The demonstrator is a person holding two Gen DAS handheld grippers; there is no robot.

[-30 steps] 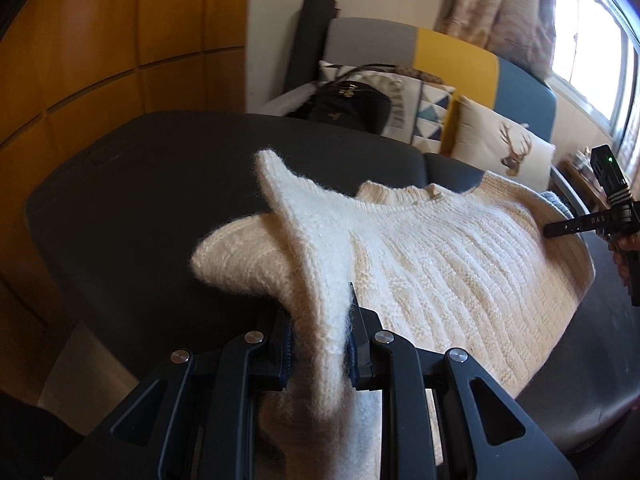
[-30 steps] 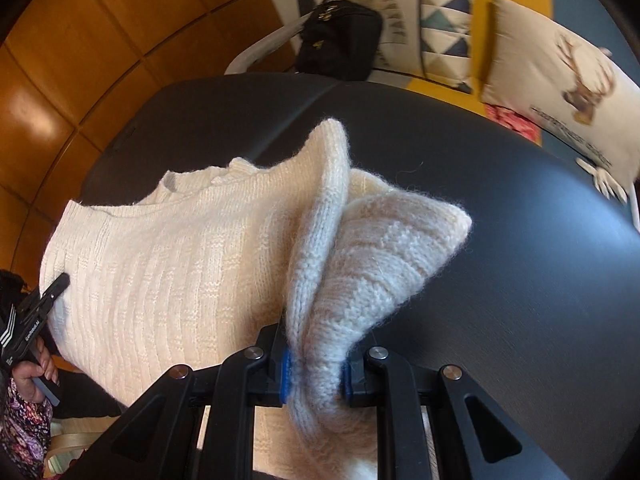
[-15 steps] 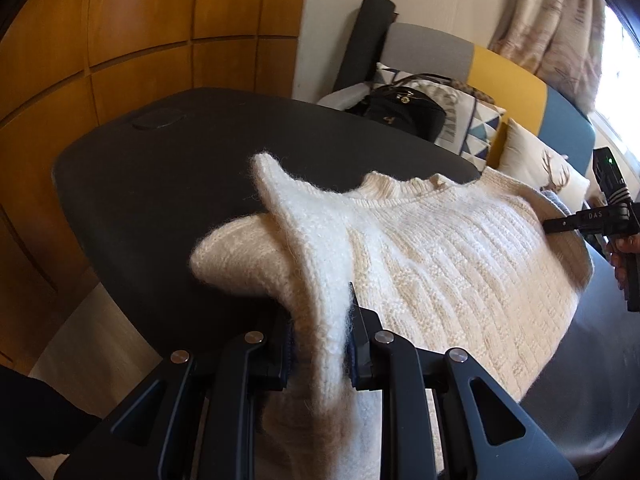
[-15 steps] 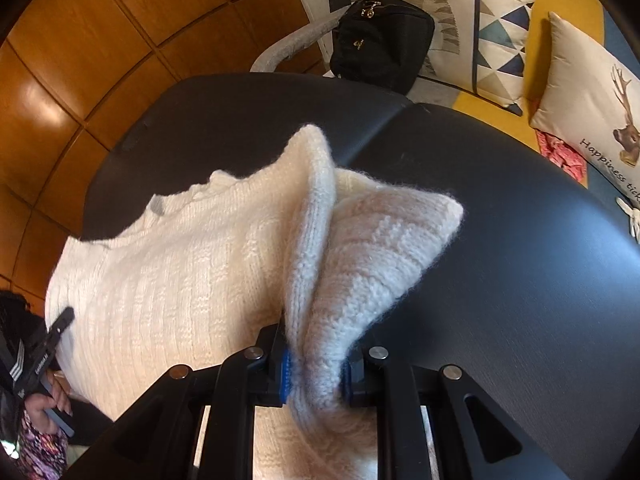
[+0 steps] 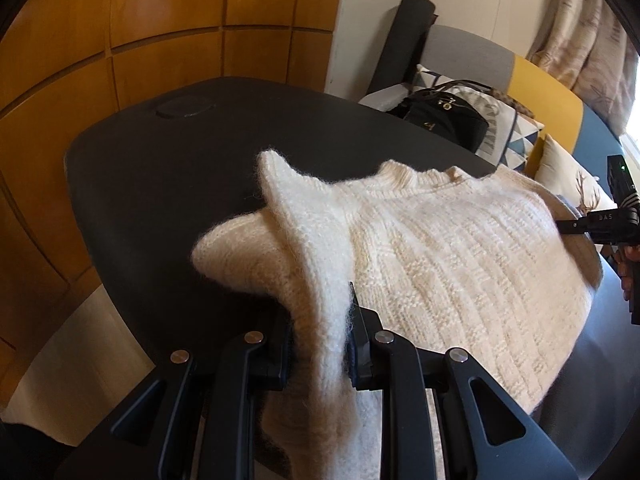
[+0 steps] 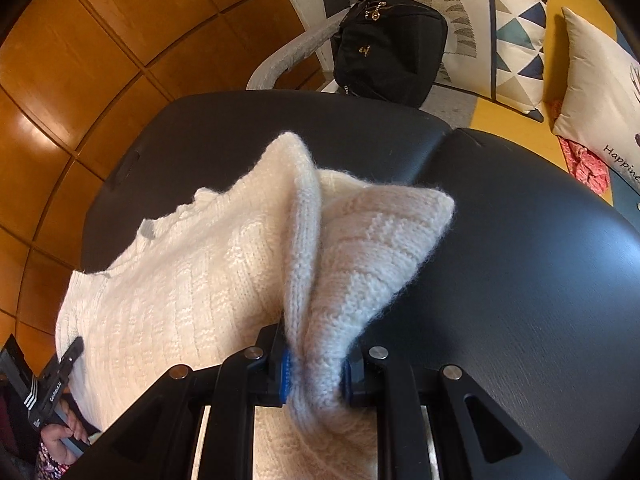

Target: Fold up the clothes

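Two grippers, left gripper (image 5: pixel 320 344) and right gripper (image 6: pixel 314 376), each pinch a bunched edge of the cream sweater (image 5: pixel 460 264) lying on the dark table (image 5: pixel 168 184); folding looks barely begun, no neat fold showing.

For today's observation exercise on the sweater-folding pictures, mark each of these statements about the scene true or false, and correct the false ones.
1. Both grippers pinch the cream knitted sweater. True: the left gripper and the right gripper are each shut on a fold of it.
2. The sweater lies on a white table. False: the table is black.
3. A black handbag sits beyond the table. True.
4. The deer cushion lies on the table. False: it is on the sofa behind.
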